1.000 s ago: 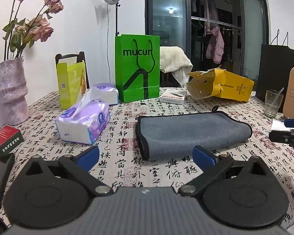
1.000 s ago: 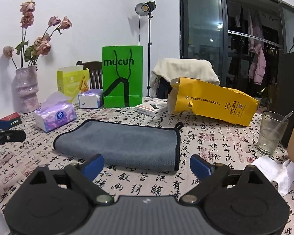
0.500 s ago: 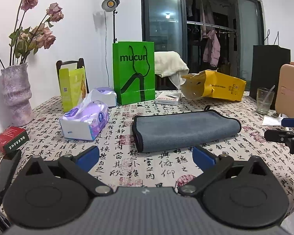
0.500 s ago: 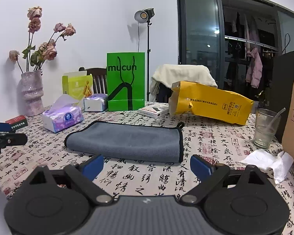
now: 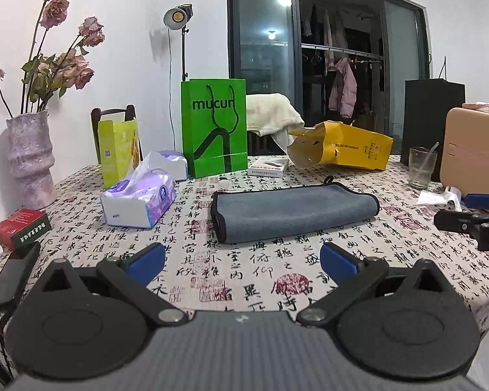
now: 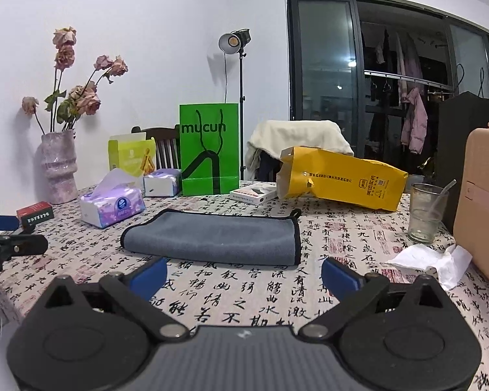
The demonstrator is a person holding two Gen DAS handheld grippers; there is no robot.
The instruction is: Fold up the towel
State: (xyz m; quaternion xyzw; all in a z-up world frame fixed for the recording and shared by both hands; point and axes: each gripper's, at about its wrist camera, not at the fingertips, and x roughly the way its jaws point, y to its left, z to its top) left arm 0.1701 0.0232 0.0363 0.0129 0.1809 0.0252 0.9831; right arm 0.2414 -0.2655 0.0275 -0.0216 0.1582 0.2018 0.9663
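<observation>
Both tongs gape before folded fleecy towel [image 5: 293,211].

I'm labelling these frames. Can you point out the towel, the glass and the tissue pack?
towel [image 5: 293,211], left wrist view, middle of its top
glass [image 6: 423,215], right wrist view, its wall
tissue pack [image 5: 138,197], left wrist view, its top

A home: dining table [image 5: 244,280] (calligraphy cloth), vase [image 5: 31,159], hanging clothes [image 5: 342,88].

Right hand-held gripper [image 5: 472,218] gets cut off by the frame's right edge in the left view; the tan case [image 6: 482,208] too, in the right view; small print on the yellow bag [image 6: 342,179] is too tiny to read; the chair [image 6: 166,150] sits mostly behind the green bag [image 6: 208,150].
</observation>
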